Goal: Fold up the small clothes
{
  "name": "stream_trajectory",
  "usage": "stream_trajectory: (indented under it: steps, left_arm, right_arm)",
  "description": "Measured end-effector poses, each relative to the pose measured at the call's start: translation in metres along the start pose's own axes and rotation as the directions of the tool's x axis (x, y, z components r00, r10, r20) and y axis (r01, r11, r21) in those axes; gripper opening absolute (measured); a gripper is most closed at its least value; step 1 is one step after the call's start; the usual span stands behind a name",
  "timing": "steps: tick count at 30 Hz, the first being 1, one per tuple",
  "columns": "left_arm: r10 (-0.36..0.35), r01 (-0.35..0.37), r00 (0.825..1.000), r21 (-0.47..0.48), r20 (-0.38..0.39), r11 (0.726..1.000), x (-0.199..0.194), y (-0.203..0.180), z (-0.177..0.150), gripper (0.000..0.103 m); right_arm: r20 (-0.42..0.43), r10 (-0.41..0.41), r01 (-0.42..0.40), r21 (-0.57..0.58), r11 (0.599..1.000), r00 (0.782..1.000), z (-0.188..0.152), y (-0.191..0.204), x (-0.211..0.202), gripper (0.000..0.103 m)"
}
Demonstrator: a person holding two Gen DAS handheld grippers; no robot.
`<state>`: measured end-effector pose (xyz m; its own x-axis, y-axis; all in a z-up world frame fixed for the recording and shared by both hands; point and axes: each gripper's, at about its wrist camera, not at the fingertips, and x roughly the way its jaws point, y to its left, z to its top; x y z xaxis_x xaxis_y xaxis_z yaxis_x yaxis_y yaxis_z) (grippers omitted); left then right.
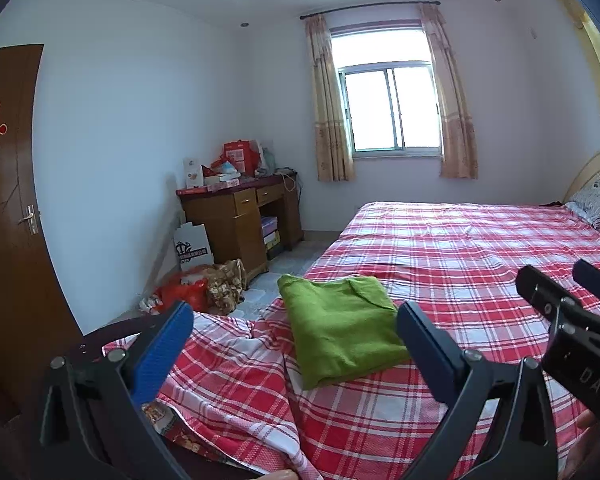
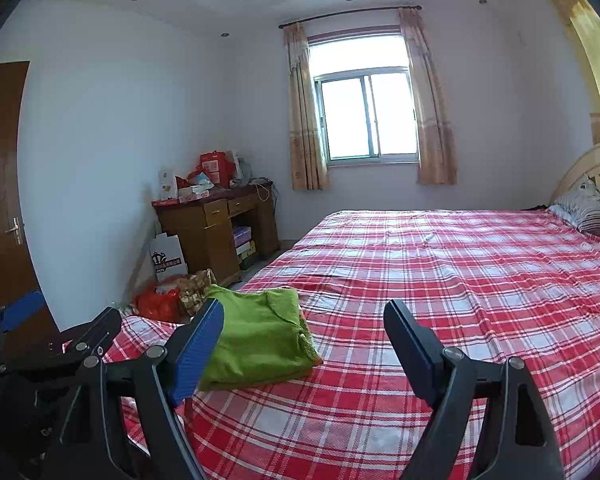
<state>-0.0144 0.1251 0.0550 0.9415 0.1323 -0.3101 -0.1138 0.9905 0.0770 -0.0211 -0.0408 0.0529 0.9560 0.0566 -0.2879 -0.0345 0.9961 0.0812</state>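
Left wrist view: the left claw point(image 1: 294, 344) is hovering above the near corner of the bed point(image 1: 460, 248), its fingers spread wide and pinching nothing. The shirt point(image 1: 340, 332), green and already folded into a compact block, is lying on the plaid sheet point(image 1: 440, 280) just beyond the fingertips, close to the bed's left edge. The right claw point(image 1: 560, 280) is showing at the right border, near but apart from the shirt. The sheet is bunching into a ridge at the near corner, beside the shirt. If the left claw is lowered for a pinch here, it is likely to be catching that ridge together with the shirt, dragging the sheet and spoiling the fold.

Right wrist view: the right claw point(image 2: 304, 332) is also standing spread and empty, aimed mostly at bare sheet point(image 2: 460, 280). The shirt point(image 2: 260, 332) is sitting ahead and to the left, partly behind the left blue pad point(image 2: 198, 348), with its layered edges facing right. The left claw point(image 2: 60, 328) is crowding in just beside the shirt. A grab at only the top layer is probably going to be peeling the stack open. A push from the right is risking sliding the shirt off the bed's edge toward the floor clutter point(image 2: 168, 296), since it is lying so near that side.
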Motion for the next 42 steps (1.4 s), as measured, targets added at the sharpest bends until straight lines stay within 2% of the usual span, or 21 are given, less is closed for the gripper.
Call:
stream_trajectory:
  steps: [42]
  left_arm:
    - [0.007,-0.008,0.999,-0.009,-0.036,1.0,0.0047,-0.0044,-0.0012,0.103]
  right_arm:
    - [-0.028,-0.002,0.003,0.026,1.0,1.0,-0.0083,-0.0092,0.0065,0.083]
